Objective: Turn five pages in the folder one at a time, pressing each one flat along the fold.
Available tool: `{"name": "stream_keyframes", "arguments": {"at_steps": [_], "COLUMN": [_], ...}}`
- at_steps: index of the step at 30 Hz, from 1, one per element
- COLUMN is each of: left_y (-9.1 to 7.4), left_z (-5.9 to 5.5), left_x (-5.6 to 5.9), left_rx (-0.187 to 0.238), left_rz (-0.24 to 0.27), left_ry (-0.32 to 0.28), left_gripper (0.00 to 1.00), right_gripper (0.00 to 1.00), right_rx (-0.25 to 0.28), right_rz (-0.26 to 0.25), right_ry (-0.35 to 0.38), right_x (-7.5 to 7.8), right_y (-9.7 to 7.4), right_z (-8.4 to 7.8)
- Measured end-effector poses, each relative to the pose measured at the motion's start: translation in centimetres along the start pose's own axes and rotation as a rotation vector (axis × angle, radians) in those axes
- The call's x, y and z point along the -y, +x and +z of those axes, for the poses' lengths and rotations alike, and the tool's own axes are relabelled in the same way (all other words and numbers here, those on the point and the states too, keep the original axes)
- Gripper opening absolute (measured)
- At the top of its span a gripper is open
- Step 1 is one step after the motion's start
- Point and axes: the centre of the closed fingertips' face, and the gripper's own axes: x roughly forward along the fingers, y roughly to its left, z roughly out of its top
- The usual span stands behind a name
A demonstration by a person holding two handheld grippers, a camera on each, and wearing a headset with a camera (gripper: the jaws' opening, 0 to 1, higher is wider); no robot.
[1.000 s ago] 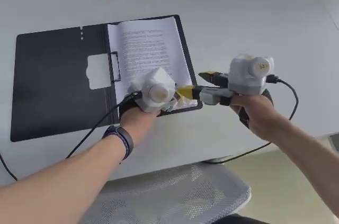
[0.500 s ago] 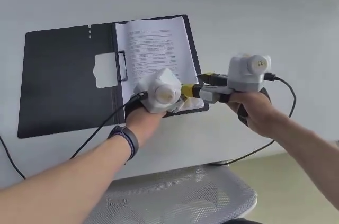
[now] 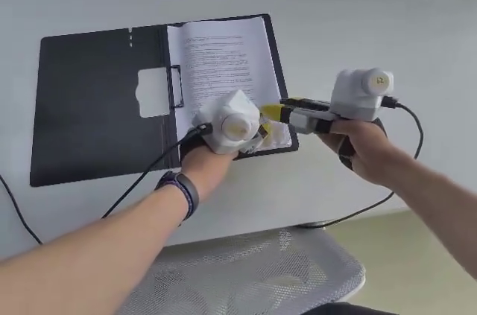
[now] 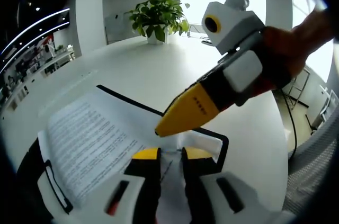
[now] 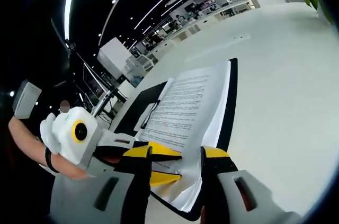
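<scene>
Since folder lies open on table, one only, stiff covers likely need no holding. One page stack on its right half: sheets look thin, probably floppy, slick; take near right corner, top sheet alone. Your left gripper sits there, jaws near-closed; cannot tell if sheet pinched. Your right gripper gapes, empty.

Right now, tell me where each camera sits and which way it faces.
Head view: on the person's head, facing down at the open folder; both arms show.
Left gripper view: on the left gripper, low over the pages, facing a plant; the right gripper enters from the right.
Right gripper view: on the right gripper, facing along the pages; the left gripper shows at left.
Shared: both gripper views hold the pages.
</scene>
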Motion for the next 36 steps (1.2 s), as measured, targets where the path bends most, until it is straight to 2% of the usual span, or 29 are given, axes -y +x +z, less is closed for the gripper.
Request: {"name": "stream_keyframes", "arguments": {"at_steps": [6,13,23,24,27,33,36], "left_y": [0.0,0.0,0.0,-0.1,-0.2,-1.1,-1.8], "left_z": [0.0,0.1,0.2,0.3,0.5,0.8,1.1], "left_x": [-0.1,-0.1,0.0,0.3,0.4,0.8,0.6], "left_rx": [0.000,-0.002,-0.014,-0.012,-0.008,-0.011,-0.005], "left_rz": [-0.002,-0.006,-0.022,-0.037,-0.047,-0.074,-0.078], "left_ry": [-0.001,-0.003,-0.049,-0.081,-0.115,-0.133,-0.127], "left_gripper": [0.15,0.15,0.18,0.21,0.27,0.42,0.47], "right_gripper": [0.22,0.01,0.00,0.00,0.00,0.00,0.00], "right_rx": [0.015,0.023,0.037,0.039,0.043,0.062,0.067], "right_rz": [-0.018,-0.070,-0.062,-0.061,-0.063,-0.059,-0.061], "right_ry": [0.049,0.094,0.118,0.120,0.134,0.159,0.168], "right_x": [0.9,2.2,1.8,1.7,1.7,1.5,1.4], "right_y": [0.3,0.4,0.4,0.3,0.2,0.0,-0.1], "right_z": [0.1,0.0,0.2,0.2,0.3,0.6,0.6]}}
